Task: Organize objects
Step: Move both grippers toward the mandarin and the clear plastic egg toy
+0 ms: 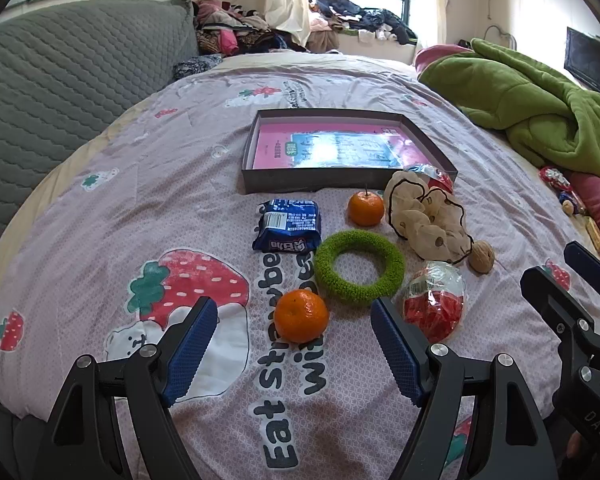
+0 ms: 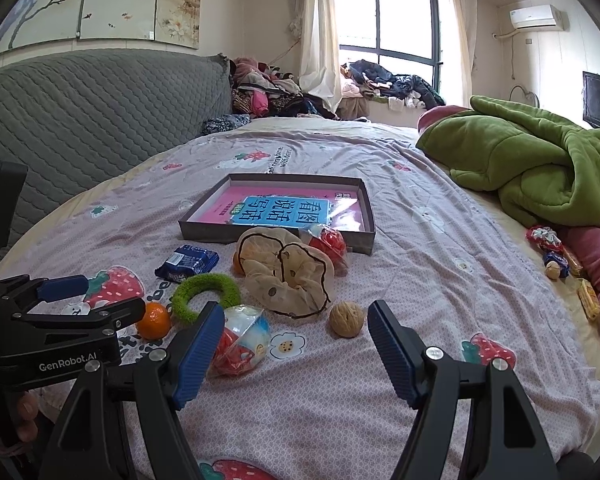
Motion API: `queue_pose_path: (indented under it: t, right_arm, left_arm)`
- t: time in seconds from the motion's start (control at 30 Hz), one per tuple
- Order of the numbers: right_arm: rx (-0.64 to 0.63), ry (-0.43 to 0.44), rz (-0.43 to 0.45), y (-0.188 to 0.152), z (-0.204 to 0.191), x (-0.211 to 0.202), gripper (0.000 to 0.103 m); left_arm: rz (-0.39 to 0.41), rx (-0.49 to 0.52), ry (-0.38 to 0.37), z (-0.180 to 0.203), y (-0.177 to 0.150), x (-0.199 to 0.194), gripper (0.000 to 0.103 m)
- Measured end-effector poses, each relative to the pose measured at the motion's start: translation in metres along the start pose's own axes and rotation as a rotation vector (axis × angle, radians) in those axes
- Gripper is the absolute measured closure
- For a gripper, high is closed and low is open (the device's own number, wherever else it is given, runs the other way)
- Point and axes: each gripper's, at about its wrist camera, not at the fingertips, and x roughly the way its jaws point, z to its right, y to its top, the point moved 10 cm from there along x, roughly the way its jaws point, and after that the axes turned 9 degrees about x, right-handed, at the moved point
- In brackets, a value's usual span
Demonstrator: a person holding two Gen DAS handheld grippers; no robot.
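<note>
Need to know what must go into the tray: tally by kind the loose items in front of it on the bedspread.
Oranges: 2
Red candy bags: 2
Scrunchies: 2, green scrunchie, beige scrunchie
Blue snack packet: 1
Walnut: 1
Total: 8

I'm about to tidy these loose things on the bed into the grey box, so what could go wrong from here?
1. The near orange and the walnut are round and lie on soft bedding; a nudge from a finger may roll them away.
2. The crinkly red snack bag touches the right gripper's left finger, so closing may snag it.
3. The box is shallow; fruit may roll out.
</note>
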Motion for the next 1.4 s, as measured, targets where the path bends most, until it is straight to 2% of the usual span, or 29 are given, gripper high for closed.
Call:
queue_pose_path:
  t: [0.43, 0.93, 1.4]
  right_arm:
    - [-0.012, 0.002, 0.008, 0.002, -0.004, -0.001, 0.029]
    - [-0.024, 0.025, -0.035, -0.008, -0.014, 0.011, 0.029]
    - [-0.034, 0.044, -0.075, -0.019, -0.027, 0.02, 0.029]
  left_arm:
    - [-0.012, -0.012, 0.006, -0.01, -0.002, 0.007, 0.023]
    - [-0.058, -0.03, 0.003, -0.019, -0.014, 0.027, 0.023]
    - [-0.106, -0.022, -0.036, -0.014, -0.025, 0.039, 0.023]
